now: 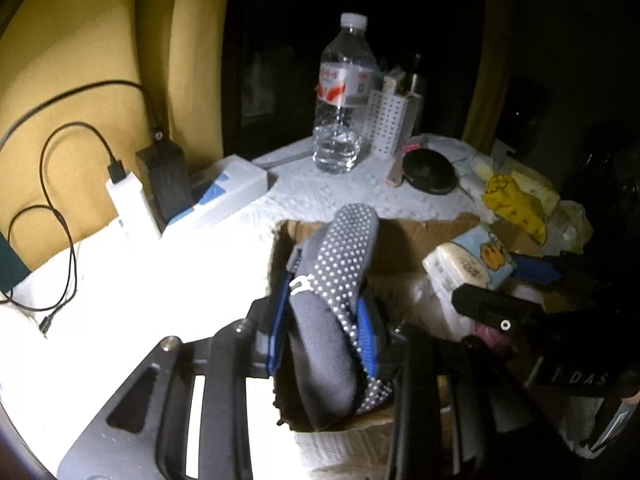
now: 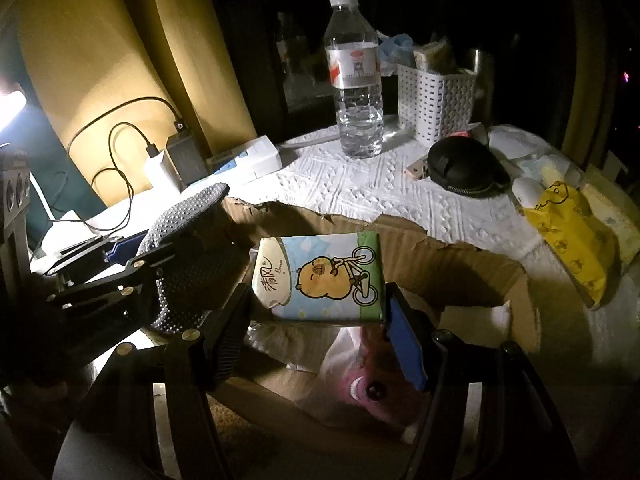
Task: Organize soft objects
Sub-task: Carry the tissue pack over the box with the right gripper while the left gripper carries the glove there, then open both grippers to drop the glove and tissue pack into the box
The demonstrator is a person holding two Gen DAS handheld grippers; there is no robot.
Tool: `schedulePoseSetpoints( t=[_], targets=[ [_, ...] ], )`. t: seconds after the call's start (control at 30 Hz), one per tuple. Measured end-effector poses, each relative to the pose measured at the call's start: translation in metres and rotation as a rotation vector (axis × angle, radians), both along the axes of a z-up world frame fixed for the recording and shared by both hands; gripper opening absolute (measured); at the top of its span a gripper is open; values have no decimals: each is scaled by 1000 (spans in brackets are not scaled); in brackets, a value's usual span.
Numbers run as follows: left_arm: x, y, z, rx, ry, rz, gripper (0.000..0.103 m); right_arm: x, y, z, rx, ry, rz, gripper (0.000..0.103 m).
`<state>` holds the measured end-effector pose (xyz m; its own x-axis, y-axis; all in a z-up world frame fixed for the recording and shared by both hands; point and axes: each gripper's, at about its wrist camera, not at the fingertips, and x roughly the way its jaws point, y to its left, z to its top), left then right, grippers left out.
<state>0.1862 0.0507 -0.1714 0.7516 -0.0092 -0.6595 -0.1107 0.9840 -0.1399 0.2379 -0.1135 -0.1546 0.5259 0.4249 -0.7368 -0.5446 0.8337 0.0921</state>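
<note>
Two tongs: both are over the torn brown cardboard box, and each one holds a soft thing.
Left tongs: closed on the grey slipper sock with white grip dots. The sock sticks up out of the tongs, and its low end hangs down into the box.
Right tongs: closed on the small tissue pack with a cartoon bear on a bike. The pack sits flat between the two fingers, just above the inside of the box.
Under the right tongs: a white and pink soft thing lies in the box. It is too dark to tell what it is.
Far side of both tongs: a clear plastic water bottle with a white cap and a white plastic basket with holes stand on the white bumpy cloth of the worktop.
Right of the right tongs: a yellow soft pack with little duck pictures lies on the worktop, outside the box.
Step, I think: both things are about to be dropped into the box.
Could go wrong: the two tongs are close, so they might bump. The sock is floppy and tall, so it may catch on the torn box edge and flop out. The box wall looks weak, so a push may bend it.
</note>
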Motion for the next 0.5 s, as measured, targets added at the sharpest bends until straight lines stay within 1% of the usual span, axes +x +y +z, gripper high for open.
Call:
schedulePoseSetpoints(
  t=[0.07,0.27,0.5],
  targets=[
    [3,0,-4,-4,23,-2,34,1,1,-4,-1,7,1,68],
    [3,-1,-4,-1,31,-1,36,4,5,-11,-9,21,4,68],
    [5,-4,-3,10,46,-5,41,4,3,-9,-7,15,-4,69]
  ],
)
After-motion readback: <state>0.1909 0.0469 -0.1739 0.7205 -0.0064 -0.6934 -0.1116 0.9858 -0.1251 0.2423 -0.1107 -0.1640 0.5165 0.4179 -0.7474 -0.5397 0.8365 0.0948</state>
